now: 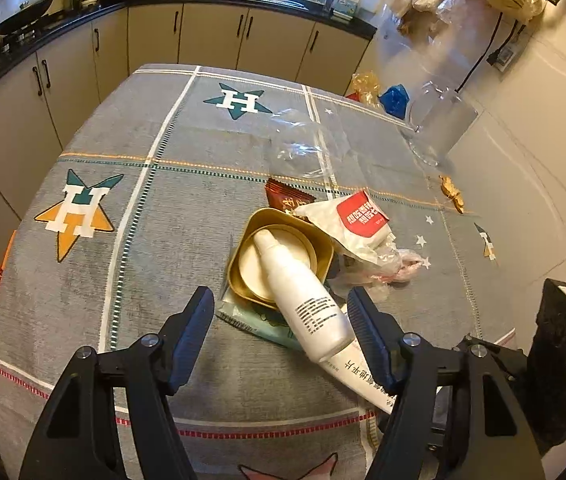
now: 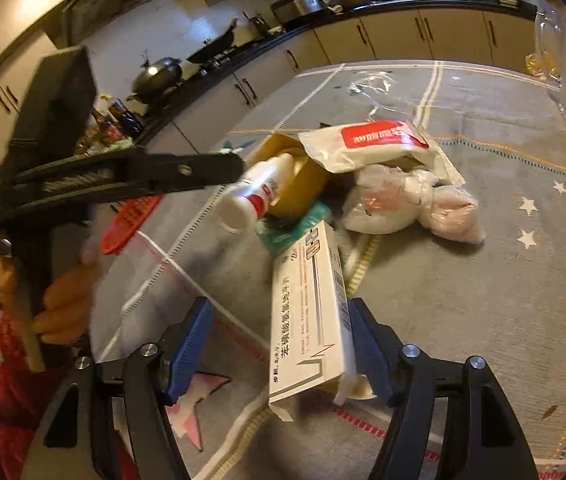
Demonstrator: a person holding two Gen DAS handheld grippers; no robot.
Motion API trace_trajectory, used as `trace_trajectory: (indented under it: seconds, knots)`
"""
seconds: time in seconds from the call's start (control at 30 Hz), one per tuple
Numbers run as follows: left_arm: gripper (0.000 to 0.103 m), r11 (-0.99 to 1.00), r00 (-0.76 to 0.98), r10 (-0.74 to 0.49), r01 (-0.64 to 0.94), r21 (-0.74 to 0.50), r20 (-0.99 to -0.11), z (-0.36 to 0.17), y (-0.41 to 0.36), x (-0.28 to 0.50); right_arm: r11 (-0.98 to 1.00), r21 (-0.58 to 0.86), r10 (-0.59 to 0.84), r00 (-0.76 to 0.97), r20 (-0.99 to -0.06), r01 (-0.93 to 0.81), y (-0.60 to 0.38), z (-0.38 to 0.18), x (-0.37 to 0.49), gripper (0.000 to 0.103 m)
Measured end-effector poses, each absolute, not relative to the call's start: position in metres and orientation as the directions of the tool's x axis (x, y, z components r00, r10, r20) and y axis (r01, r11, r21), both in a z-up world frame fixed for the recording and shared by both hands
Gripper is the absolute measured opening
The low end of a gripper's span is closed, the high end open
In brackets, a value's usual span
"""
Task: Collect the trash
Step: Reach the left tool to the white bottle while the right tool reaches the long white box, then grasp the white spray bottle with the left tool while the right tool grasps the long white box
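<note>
The grey woven tablecloth [image 1: 187, 264], printed with star-shaped "H" badges, carries a heap of rubbish near its middle. Biggest there, a crumpled white paper pouch with a red label [image 1: 353, 226], its print too small to read. Under it, a shiny gold rounded-square tub [image 1: 325, 248] holds a smooth white plastic bottle [image 1: 303, 292], tilted, base toward us. The left gripper [image 1: 281, 334] stands open around that bottle, not visibly pressing. The right gripper [image 2: 281, 344] is open around a long white cardboard box [image 2: 309, 316] printed with Chinese characters.
</note>
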State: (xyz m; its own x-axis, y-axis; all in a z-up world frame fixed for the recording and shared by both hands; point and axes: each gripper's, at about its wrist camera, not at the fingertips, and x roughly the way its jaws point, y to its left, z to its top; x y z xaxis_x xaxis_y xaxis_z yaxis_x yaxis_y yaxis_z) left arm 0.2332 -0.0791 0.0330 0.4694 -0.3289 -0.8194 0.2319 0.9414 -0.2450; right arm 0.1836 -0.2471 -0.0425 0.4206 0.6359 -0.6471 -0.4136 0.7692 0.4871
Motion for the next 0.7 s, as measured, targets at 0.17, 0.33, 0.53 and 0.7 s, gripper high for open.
trace_trajectory:
  seconds: [0.17,0.33,0.53,0.7]
  knots:
    - [0.068,0.946,0.474,-0.301,0.255,-0.198,-0.827,0.029,-0.093,0.234,0.796,0.516,0.605,0.448,-0.658,-0.317,-0.265,-0.05,0.189,0.074]
    - [0.051,0.943,0.464,-0.303,0.272,-0.192,-0.832,0.027,-0.099,0.234,0.808,0.568,0.568,0.467,-0.678,-0.159,-0.294,-0.064,0.202,0.074]
    - [0.05,0.944,0.442,-0.291,0.279,-0.178,-0.848,0.02,-0.108,0.235,0.799,0.582,0.576,0.473,-0.666,-0.154,-0.297,-0.062,0.203,0.074]
    - [0.04,0.943,0.45,-0.276,0.296,-0.15,-0.85,0.014,-0.112,0.232,0.801,0.578,0.576,0.47,-0.669,-0.159,-0.293,-0.064,0.2,0.074]
